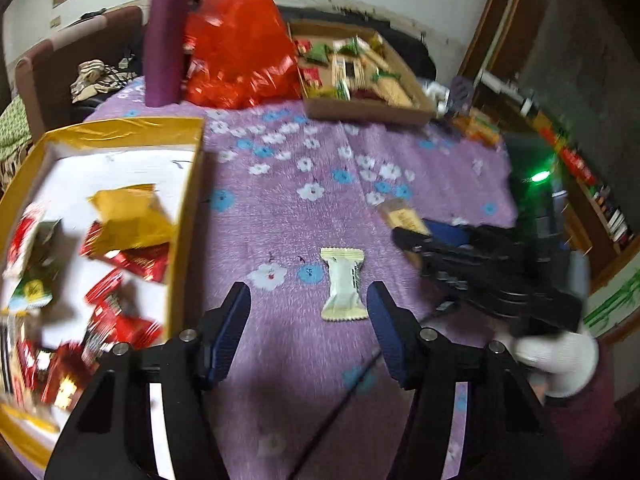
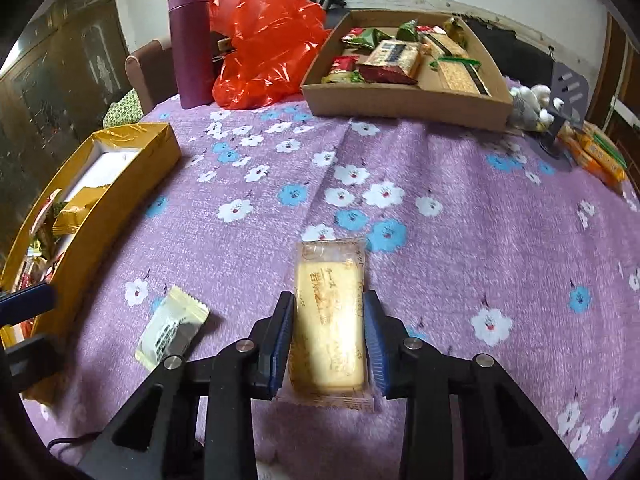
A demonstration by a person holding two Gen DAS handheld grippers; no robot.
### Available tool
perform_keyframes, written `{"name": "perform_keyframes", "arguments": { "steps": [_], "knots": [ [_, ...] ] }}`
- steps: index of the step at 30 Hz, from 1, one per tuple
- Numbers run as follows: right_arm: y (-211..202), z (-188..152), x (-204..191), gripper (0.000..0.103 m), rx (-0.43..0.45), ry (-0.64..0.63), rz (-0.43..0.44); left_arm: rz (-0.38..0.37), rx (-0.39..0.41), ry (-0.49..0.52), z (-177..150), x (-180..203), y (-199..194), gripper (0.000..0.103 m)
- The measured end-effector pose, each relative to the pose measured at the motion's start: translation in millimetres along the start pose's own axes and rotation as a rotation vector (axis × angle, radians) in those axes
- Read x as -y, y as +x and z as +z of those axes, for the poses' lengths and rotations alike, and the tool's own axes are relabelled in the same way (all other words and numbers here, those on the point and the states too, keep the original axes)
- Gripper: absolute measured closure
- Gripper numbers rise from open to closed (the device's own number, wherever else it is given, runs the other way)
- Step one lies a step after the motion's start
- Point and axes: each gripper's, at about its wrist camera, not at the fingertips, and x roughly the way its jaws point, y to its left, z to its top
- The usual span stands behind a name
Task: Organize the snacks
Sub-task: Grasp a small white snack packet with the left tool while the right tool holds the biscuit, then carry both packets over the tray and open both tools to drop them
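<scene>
My left gripper [image 1: 308,300] is open and empty above the purple flowered cloth; a cream candy wrapper [image 1: 343,290] lies just inside its right finger. The candy also shows in the right wrist view [image 2: 172,330]. My right gripper [image 2: 330,312] has its pads on both sides of a clear-wrapped yellow biscuit [image 2: 330,320], shut on it at cloth level; it shows in the left wrist view [image 1: 404,236] with the biscuit [image 1: 402,214] sticking out. A gold box [image 1: 188,200] with several red and yellow snacks sits at left. A cardboard tray [image 2: 400,106] of snacks stands at the back.
A purple flask [image 2: 191,40] and a red plastic bag [image 2: 264,44] stand at the back left. Orange packets [image 2: 596,152] and a small stand [image 2: 560,112] lie at the right edge. A chair [image 1: 60,64] sits behind the table.
</scene>
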Motion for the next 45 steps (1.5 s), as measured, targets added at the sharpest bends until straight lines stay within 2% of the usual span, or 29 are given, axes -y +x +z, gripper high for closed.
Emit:
{"name": "perform_keyframes", "arguments": {
  "steps": [7, 10, 13, 16, 21, 25, 28, 36, 41, 45],
  "knots": [
    [-4, 5, 30, 0.068, 0.017, 0.111, 0.084, 0.060, -0.097, 0.099, 4, 23, 53, 0.044],
    [-5, 6, 34, 0.068, 0.027, 0.126, 0.101, 0.100, -0.082, 0.144, 4, 31, 56, 0.045],
    [-5, 6, 31, 0.068, 0.037, 0.121, 0.106, 0.099, -0.058, 0.185, 0, 38, 52, 0.085],
    [-7, 5, 29, 0.068, 0.052, 0.115, 0.108, 0.110, -0.043, 0.189, -2, 40, 47, 0.086],
    [-13, 5, 24, 0.068, 0.090, 0.112, 0.121, 0.062, -0.003, 0.119, -3, 25, 24, 0.086],
    [-23, 4, 17, 0.068, 0.142, 0.099, 0.139, 0.032, 0.057, 0.035, -5, 0, -10, 0.086],
    [-32, 4, 7, 0.068, 0.171, 0.086, 0.144, 0.041, 0.104, -0.020, -7, -27, -39, 0.086],
    [-58, 12, -44, 0.068, 0.197, 0.015, 0.193, 0.126, 0.198, -0.172, -12, -114, -93, 0.085],
    [-60, 30, -92, 0.069, 0.167, -0.050, 0.245, 0.157, 0.194, -0.217, -3, -153, -95, 0.085],
    [-54, 47, -130, 0.069, 0.124, -0.078, 0.315, 0.148, 0.169, -0.265, 12, -181, -83, 0.085]
  ]
}}
